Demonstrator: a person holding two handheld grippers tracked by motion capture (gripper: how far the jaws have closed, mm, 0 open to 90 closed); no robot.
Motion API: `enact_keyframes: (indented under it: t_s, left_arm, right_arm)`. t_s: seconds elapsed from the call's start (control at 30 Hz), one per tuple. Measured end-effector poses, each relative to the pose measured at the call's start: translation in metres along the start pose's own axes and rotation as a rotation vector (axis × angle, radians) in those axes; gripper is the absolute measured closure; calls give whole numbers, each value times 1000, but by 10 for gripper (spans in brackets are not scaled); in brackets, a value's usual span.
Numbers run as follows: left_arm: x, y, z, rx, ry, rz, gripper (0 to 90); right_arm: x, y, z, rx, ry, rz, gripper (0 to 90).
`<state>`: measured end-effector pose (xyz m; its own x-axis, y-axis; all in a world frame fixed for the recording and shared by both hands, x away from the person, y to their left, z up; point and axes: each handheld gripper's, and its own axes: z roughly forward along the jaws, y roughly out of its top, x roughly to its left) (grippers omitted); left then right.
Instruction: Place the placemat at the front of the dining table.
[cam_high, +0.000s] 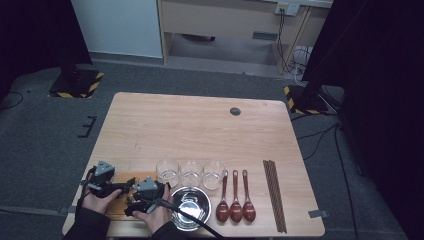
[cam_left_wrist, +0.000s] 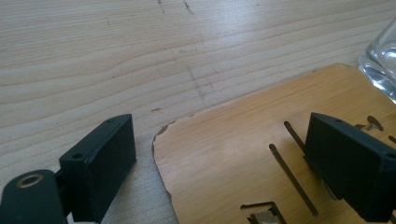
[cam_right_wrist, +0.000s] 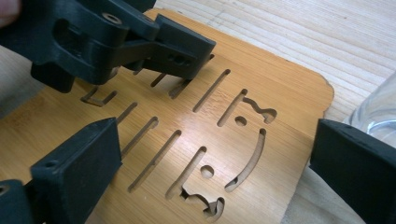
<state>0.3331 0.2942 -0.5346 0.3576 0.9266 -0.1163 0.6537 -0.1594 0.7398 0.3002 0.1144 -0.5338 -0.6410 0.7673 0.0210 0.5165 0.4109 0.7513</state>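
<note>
The wooden table (cam_high: 200, 125) carries everything along its near edge. Largest of the pieces in hand is the bamboo board (cam_right_wrist: 196, 140), a flat slotted mat lying directly under both tongs at the table's near left corner. Its long axis looks to run left-right, roughly across the line of the left gripper (cam_left_wrist: 224, 154), whose jaws stand spread wide, one outside the board's chipped corner on bare table and one over the slotted face. The right gripper (cam_right_wrist: 212, 158) hangs over the cut-out pattern with jaws equally spread, pinching nothing. In its view the left gripper sits just beyond, low over the board's far part.

Just right of the right gripper sits a steel bowl (cam_high: 190, 207), apparently empty. Beyond the tongs stand 3 glass cups (cam_high: 190, 172) in a row, all seemingly empty; the nearest touches or nearly touches the board's corner. Farther right lie 3 dark red spoons (cam_high: 235, 205), then chopsticks (cam_high: 274, 195).

Both hands are equally near; I judge the left better placed to take the board's edge.
</note>
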Motion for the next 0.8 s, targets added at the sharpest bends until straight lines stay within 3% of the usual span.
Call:
enact_keyframes:
  t_s: [0.8]
  left_arm:
    - [-3,-1,0,2,23,-18,68]
  right_arm:
    - [4,-4,-3,-27,-43,55,69]
